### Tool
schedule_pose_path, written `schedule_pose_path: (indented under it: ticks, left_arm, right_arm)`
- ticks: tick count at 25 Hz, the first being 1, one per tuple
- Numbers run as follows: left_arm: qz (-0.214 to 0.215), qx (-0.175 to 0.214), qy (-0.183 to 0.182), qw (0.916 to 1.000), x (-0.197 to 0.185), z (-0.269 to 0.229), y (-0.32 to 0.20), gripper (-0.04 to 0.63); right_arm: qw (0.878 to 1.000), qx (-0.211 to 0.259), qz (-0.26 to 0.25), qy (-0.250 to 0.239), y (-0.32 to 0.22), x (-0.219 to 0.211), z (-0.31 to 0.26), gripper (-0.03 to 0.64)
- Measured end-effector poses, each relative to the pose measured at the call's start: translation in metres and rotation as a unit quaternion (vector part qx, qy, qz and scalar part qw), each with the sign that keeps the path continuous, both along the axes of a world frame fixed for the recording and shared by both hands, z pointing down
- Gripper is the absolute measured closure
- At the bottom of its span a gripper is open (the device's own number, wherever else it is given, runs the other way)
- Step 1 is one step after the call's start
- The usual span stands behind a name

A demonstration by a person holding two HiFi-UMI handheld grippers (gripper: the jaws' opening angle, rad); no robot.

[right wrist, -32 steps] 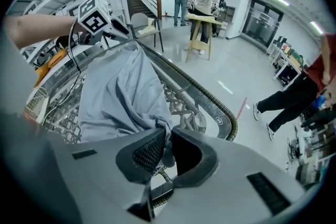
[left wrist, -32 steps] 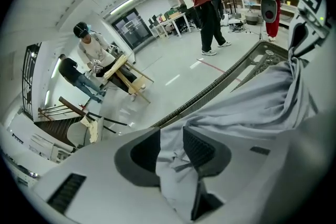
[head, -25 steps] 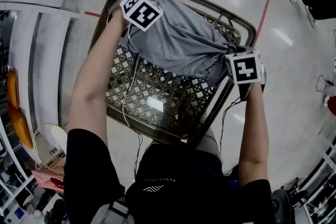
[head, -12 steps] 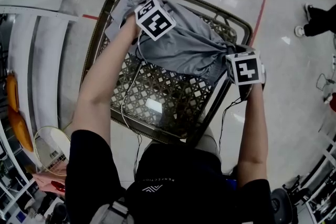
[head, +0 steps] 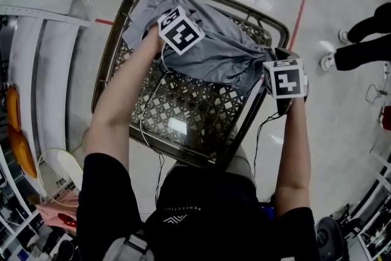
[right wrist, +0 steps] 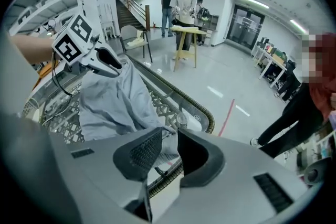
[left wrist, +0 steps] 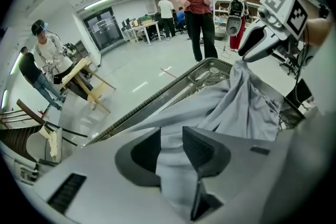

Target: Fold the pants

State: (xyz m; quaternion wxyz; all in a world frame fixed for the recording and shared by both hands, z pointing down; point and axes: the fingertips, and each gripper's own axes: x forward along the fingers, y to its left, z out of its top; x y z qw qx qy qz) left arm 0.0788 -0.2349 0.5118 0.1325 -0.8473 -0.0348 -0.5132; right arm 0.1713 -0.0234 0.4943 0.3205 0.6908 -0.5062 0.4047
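Our left claw (left wrist: 171, 135) grips the pants (head: 211, 49). Our right claw (right wrist: 169, 138) has just been opening, cloth loose at its tips. We should drag the fold smoothly across the surface (head: 183, 104).

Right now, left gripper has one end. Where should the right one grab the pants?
Take the pants at the bunched end by the woven table's rim, coming down from the right: the cloth gathers into a thick wad there. The right gripper, jaws just opening, has that cloth's edge between them, unpinched.
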Motion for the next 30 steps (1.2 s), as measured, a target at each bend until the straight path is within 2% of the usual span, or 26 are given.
schedule_pose_path:
  ticks: [3,8,12,14,16,22,26,30]
  left_arm:
    - [-0.010,-0.008,0.006,0.9999,-0.002,-0.004,0.005,0.463]
    - [-0.028,-0.029,0.021,0.9990,0.010,-0.006,0.017,0.485]
    - [-0.041,-0.044,0.037,0.9975,0.010,-0.013,0.030,0.503]
    - [-0.056,-0.050,0.050,0.9959,0.007,-0.019,0.033,0.535]
    - [-0.076,-0.055,0.059,0.9939,0.001,-0.022,0.033,0.569]
    - [-0.093,-0.056,0.053,0.9926,-0.028,-0.021,0.043,0.583]
    - [-0.112,-0.069,0.062,0.9894,-0.045,-0.027,0.054,0.585]
    - [-0.114,-0.074,0.090,0.9866,-0.057,-0.036,0.070,0.586]
  right_arm:
    - [1.000,-0.002,0.012,0.020,0.005,0.006,-0.006,0.529]
    - [1.000,0.001,0.005,0.005,0.005,0.006,-0.003,0.539]
    - [1.000,0.023,-0.011,-0.005,0.001,-0.006,-0.009,0.562]
    - [0.999,0.032,-0.019,-0.009,-0.001,-0.013,-0.011,0.568]
    - [0.999,0.039,-0.030,-0.010,-0.006,-0.021,-0.015,0.572]
    - [0.997,0.055,-0.049,-0.006,-0.022,-0.050,-0.018,0.578]
    - [0.997,0.068,-0.048,-0.009,-0.023,-0.065,-0.024,0.578]
    - [0.996,0.080,-0.043,-0.018,-0.018,-0.081,-0.027,0.578]
